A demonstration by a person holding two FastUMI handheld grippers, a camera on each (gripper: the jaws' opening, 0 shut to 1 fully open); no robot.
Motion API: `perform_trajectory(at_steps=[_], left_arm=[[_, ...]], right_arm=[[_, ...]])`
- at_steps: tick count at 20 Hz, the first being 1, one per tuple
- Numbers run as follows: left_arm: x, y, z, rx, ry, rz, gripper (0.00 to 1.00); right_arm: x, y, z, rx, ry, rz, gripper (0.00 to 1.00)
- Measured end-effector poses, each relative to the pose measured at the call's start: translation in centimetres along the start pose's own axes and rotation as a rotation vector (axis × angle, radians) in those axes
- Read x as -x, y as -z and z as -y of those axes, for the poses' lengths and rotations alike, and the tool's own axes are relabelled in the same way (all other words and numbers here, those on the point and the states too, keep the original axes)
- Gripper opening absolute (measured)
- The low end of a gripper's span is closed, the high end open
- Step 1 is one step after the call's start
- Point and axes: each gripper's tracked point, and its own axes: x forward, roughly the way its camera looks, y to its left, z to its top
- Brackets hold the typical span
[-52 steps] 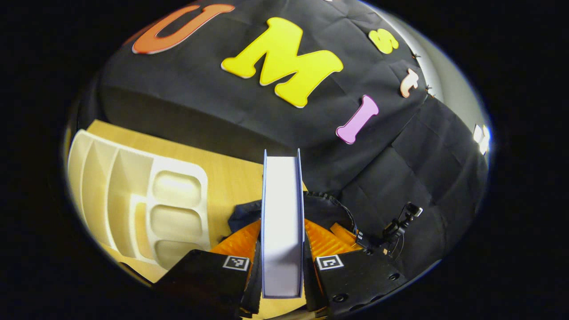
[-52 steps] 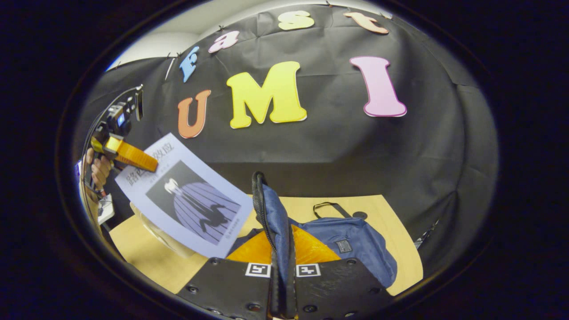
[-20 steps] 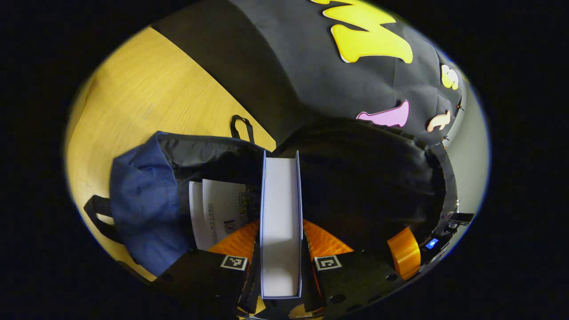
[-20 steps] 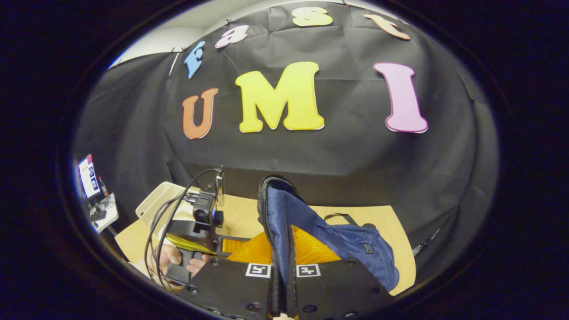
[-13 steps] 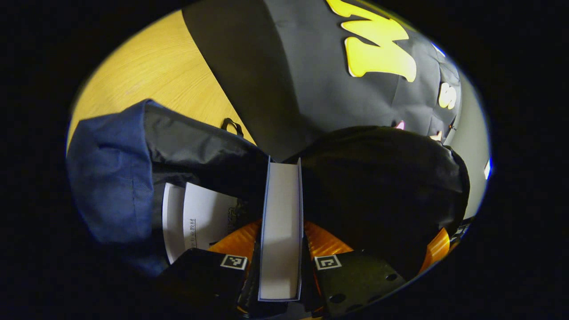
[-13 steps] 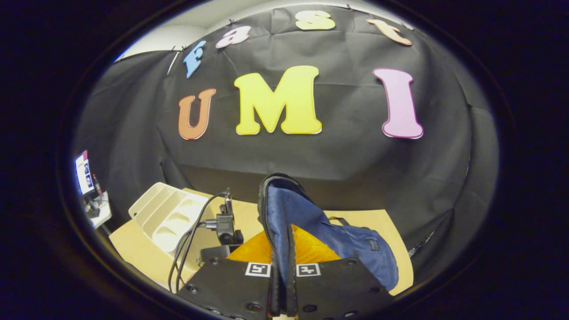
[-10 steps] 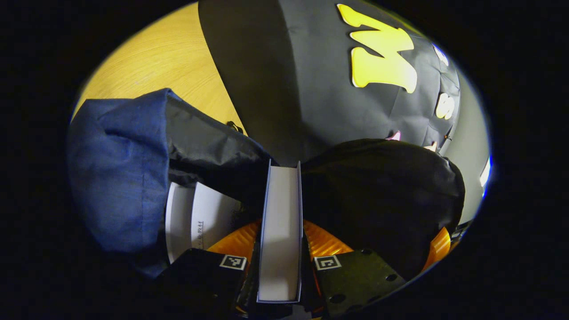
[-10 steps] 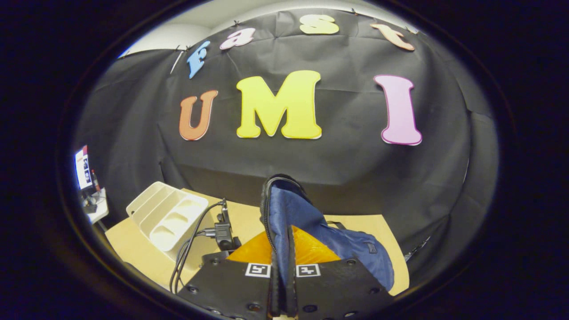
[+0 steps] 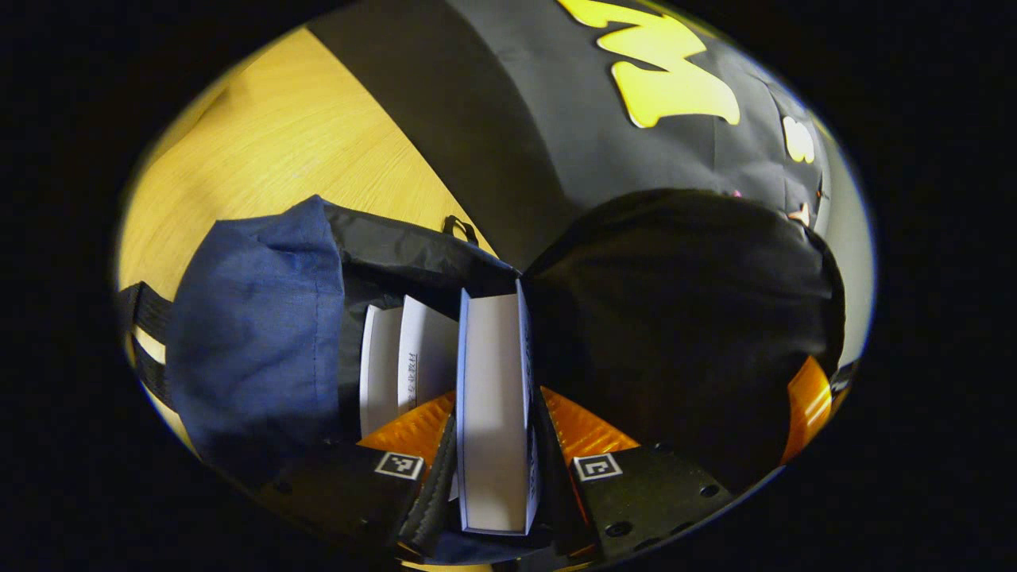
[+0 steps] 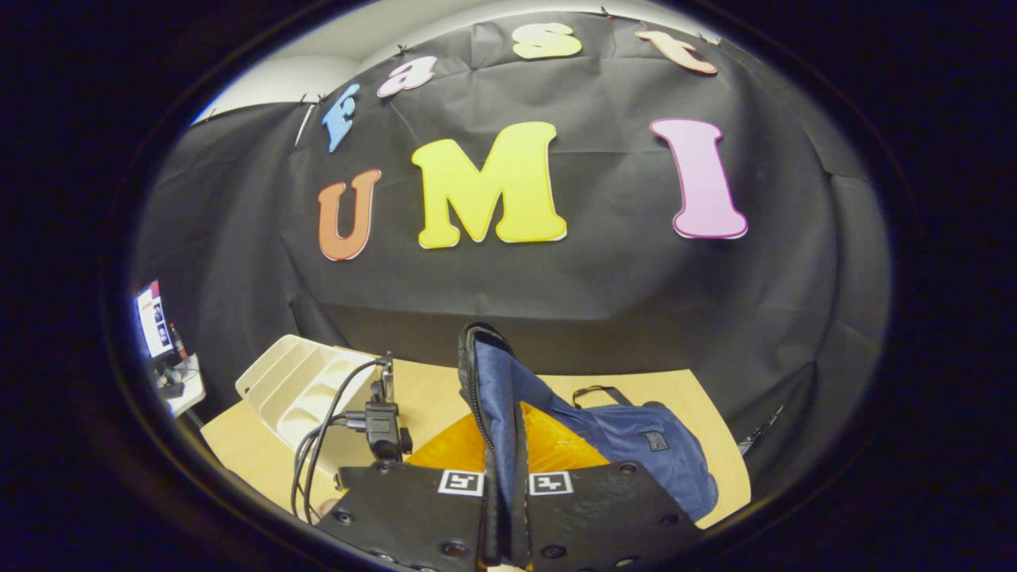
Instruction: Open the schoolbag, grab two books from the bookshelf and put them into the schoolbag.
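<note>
In the left gripper view the left gripper stands at the mouth of the open bag; its jaws have parted and sit loosely either side of a book, with another book already inside. The right gripper has its jaws clamped on the bag's flap, holding it up above the worktop, near the white shelf

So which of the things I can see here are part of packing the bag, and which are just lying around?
Part of the job: the schoolbag; the book between the left gripper fingers; the other book already in the bag; the bookshelf; the right gripper pinching the bag's flap.

Just there: the table; a screen off to the side.
</note>
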Motion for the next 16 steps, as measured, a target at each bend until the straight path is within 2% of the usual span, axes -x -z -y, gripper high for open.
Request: perform_trajectory(at_steps=[3,5,6,7,9,16], left_arm=[[0.2,0.7,-0.7,-0.121,-0.1,-0.006,0.63],[0.7,0.6,0.1,-0.17,-0.09,-0.01,0.73],[1.3,0.3,-0.1,-0.196,-0.123,0.0,0.92],[1.9,0.1,-0.6,-0.231,-0.162,0.005,0.94],[3.1,-0.4,-0.3,-0.281,-0.19,0.016,0.95],[9.5,-2.3,2.6,-0.367,-0.212,0.129,0.95]], right_arm=[[0.5,0.2,0.1,0.001,0.005,0.005,0.06],[0.8,0.5,0.3,-0.002,0.005,0.011,0.06],[0.9,0.6,0.4,-0.012,0.004,0.012,0.06],[1.0,0.8,0.6,-0.021,0.002,0.008,0.06],[1.1,1.0,1.2,-0.044,0.002,0.009,0.06],[1.7,1.6,2.3,-0.11,0.026,0.01,0.06]])
